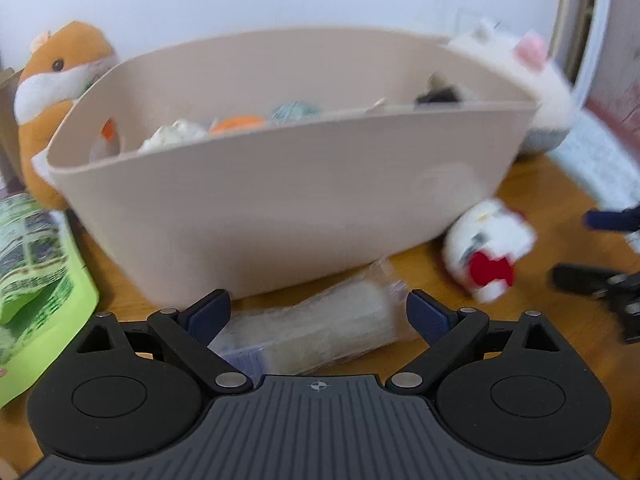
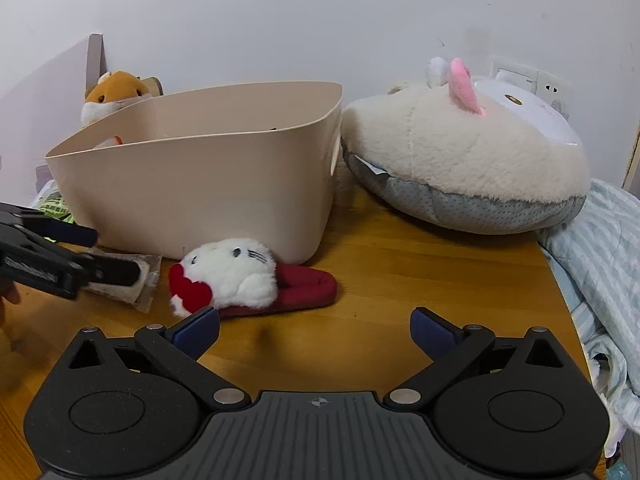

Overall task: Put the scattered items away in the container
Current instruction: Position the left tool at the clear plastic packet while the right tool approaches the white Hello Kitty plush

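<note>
Our left tool [image 1: 318, 316] gapes wide around the clear packet [image 1: 320, 332], which lies on the desk [image 2: 400, 272] just near of the beige container [image 1: 280, 200] — right tool [image 2: 316, 330] wide, empty. We risk the slick wrap slipping out as we close, or snagging the container's wall on the lift.

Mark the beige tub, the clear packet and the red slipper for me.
beige tub [image 2: 192, 196], right wrist view, on its front wall.
clear packet [image 1: 320, 328], left wrist view, on its pale middle.
red slipper [image 2: 308, 286], right wrist view, on its red upper.
</note>
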Available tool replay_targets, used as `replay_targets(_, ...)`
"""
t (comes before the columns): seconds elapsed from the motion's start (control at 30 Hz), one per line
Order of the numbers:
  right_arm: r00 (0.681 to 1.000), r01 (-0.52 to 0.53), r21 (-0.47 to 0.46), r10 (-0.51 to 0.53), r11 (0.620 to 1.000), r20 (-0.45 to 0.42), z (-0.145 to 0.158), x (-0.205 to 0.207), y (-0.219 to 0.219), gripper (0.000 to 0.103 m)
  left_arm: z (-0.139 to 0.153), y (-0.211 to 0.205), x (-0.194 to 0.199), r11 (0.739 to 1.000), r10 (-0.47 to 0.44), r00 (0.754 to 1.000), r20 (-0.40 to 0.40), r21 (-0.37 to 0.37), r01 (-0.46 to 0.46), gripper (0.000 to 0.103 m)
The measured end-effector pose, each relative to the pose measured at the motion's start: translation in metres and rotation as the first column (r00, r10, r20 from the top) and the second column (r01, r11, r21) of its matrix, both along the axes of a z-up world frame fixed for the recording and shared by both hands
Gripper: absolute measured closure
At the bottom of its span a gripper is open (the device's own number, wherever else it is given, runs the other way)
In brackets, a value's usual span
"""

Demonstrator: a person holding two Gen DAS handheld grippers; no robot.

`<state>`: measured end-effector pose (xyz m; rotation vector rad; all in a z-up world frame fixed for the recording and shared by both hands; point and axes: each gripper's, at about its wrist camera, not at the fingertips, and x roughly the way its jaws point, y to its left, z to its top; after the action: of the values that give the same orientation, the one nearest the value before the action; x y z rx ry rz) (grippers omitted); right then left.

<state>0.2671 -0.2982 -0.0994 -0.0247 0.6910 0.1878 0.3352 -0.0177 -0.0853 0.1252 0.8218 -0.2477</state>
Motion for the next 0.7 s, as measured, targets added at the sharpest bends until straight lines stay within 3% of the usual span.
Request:
replay_targets(0.33,1.000,0.013,0.007,-0.013,1.000,0.017,0.008,-0.012,-0.006,0.000,0.000,0.012,-0.020,0.993,0.115,0.993,-0.040,-0.004,-0.116,0.004)
replay_targets(0.57,1.000,0.007,0.011,-0.007,1.000,0.025,0.011,-0.020,-0.005,0.000,0.007,0.014,-0.049,0.968,0.246,0.962,-0.116,-0.017,-0.250,0.004)
replay_targets(0.7,1.000,-0.002,0.011,0.001,1.000,0.027,0.013,-0.025,-0.003,0.000,0.012,0.014,-0.058,0.977,0.201,0.972,-0.121,-0.044,-0.208,0.004)
